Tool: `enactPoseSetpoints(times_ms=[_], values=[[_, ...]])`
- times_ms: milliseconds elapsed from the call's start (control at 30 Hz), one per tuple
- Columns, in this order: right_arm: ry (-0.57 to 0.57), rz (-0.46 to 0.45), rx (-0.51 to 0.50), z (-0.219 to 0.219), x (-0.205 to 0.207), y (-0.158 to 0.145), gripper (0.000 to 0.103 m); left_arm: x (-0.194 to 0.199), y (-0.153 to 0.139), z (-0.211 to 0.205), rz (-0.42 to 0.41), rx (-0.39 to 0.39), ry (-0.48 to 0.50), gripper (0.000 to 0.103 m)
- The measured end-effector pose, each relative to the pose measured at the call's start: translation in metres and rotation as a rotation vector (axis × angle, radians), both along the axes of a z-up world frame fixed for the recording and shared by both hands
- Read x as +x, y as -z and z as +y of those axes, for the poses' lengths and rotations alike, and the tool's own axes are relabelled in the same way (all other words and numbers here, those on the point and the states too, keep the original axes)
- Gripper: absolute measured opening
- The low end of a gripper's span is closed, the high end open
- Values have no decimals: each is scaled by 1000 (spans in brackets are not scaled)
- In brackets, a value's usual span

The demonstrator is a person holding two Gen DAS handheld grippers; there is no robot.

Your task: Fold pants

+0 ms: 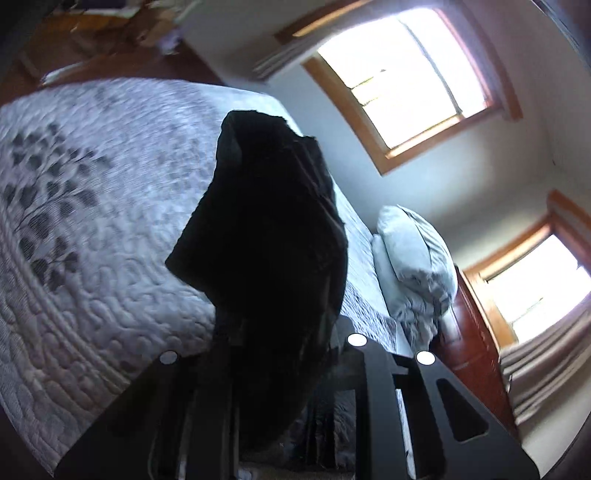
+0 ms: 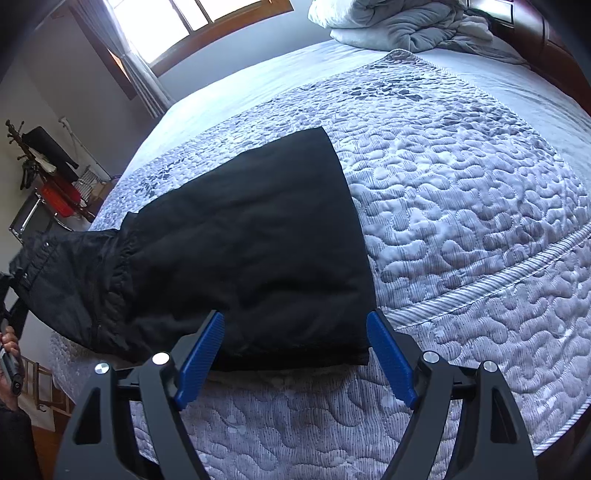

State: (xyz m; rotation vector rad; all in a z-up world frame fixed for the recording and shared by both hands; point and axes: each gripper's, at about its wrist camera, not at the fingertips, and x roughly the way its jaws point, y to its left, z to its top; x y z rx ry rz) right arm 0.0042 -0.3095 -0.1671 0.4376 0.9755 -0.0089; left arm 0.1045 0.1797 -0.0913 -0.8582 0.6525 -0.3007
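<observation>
Black pants (image 2: 251, 240) lie on the quilted bed, folded lengthwise, with the leg end flat in front of my right gripper (image 2: 295, 328). The right gripper is open, its blue pads (image 2: 201, 354) on either side of the near edge of the cloth, not closed on it. The waist end (image 2: 59, 273) is lifted off the left side of the bed. In the left wrist view the pants (image 1: 266, 236) hang dark and bunched straight from my left gripper (image 1: 266, 354), which is shut on the cloth; its fingertips are hidden by it.
The bed has a grey-white quilt (image 2: 461, 206) with a leaf print (image 1: 48, 206). Pillows and a rumpled blanket (image 2: 399, 22) lie at the head by a dark wooden headboard (image 1: 476, 354). Windows with curtains (image 1: 402, 77) are on the wall. A rack with clothes (image 2: 48, 173) stands left of the bed.
</observation>
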Motion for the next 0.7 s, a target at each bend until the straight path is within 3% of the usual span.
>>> enactPoseSetpoints(times_ms=[133,300,700], values=[[8,-8,9,-3,0,0,80,-4,-14,-28,-19,35,66,19],[17,-20,19,-8,-3,-2,80,-7,-29,-62,-49,140,141,19],[48,-43,55,-21,-8,-4,80,-15,-33,-127,-62,245,273,22]])
